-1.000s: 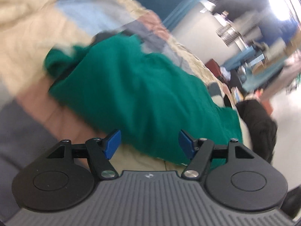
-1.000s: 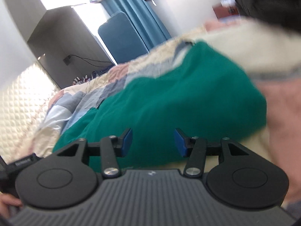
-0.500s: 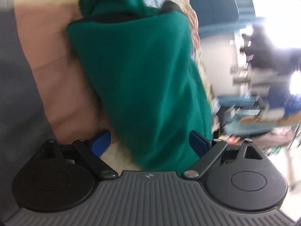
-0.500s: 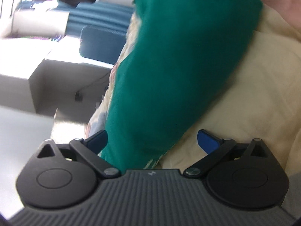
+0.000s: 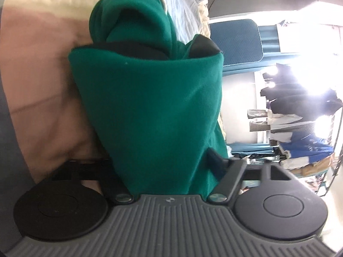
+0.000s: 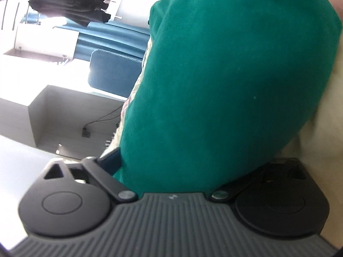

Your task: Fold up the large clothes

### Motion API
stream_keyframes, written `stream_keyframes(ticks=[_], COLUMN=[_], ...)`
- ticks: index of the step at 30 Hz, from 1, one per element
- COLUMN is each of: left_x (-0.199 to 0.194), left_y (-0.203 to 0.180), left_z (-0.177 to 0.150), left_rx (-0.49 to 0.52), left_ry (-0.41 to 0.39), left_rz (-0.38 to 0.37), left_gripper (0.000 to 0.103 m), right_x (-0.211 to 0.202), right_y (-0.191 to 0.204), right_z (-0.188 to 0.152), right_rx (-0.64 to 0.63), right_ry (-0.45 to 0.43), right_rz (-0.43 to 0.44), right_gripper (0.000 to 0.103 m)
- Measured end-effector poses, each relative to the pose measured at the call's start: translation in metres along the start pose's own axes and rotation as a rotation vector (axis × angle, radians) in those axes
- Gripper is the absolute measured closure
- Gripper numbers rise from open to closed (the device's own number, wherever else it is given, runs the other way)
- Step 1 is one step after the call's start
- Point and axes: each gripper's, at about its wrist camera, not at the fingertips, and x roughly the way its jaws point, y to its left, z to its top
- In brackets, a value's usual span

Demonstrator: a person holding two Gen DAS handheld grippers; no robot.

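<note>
A folded green garment (image 5: 150,107) with a black lining showing at its far end lies on a patchwork bed cover (image 5: 42,85) of pink, cream and grey. My left gripper (image 5: 164,162) is rolled on its side with the near end of the fold between its closing jaws. One blue pad (image 5: 215,162) presses the cloth; the other is hidden under it. In the right wrist view the green garment (image 6: 225,75) fills the gap of my right gripper (image 6: 193,160), also rolled and closing. Its visible pad (image 6: 111,159) sits at the cloth's edge; the other is buried in shadow.
The cream part of the bed cover (image 6: 321,117) lies under the right gripper. Beyond the bed stand a blue padded chair (image 5: 235,40), a rack of dark hanging clothes (image 5: 300,98) and a white cabinet (image 6: 64,111) with a cable against the wall.
Both grippers rolled about a quarter turn and dropped onto the garment's near edge. Their jaws first spread wide, then came in around the green fold.
</note>
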Motion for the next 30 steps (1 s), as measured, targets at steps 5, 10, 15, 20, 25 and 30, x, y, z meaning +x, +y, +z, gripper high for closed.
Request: stream_keyframes(ticks=[5, 10, 15, 20, 25, 30], left_x=[-0.008, -0.040, -0.088, -0.135, -0.185, -0.199], left_y=[-0.009, -0.017, -0.029, -0.041, -0.046, -0.050], left_z=[-0.002, -0.006, -0.019, -0.041, -0.068, -0.079], left_rx=[0.071, 0.109, 0.181, 0.284, 0.342, 0.370], left_ry=[-0.009, 0.000, 0.029, 0.050, 0.064, 0.091], left_rz=[0.032, 0.039, 0.052, 0.074, 0.101, 0.124], left_gripper=[0.066, 0.070, 0.070, 0.070, 0.069, 0.058], right_x=[-0.015, -0.045, -0.083, -0.127, -0.183, -0.219], right_y=[0.000, 0.006, 0.017, 0.023, 0.030, 0.030], right_z=[0.002, -0.007, -0.017, -0.032, -0.048, -0.058], right_rx=[-0.036, -0.063, -0.111, -0.128, -0.151, -0.189], right_ry=[-0.017, -0.039, -0.026, -0.036, -0.034, -0.068], right_rz=[0.038, 0.057, 0.034, 0.056, 0.076, 0.018], right_gripper=[0.056, 0.064, 0.064, 0.064, 0.065, 0.064])
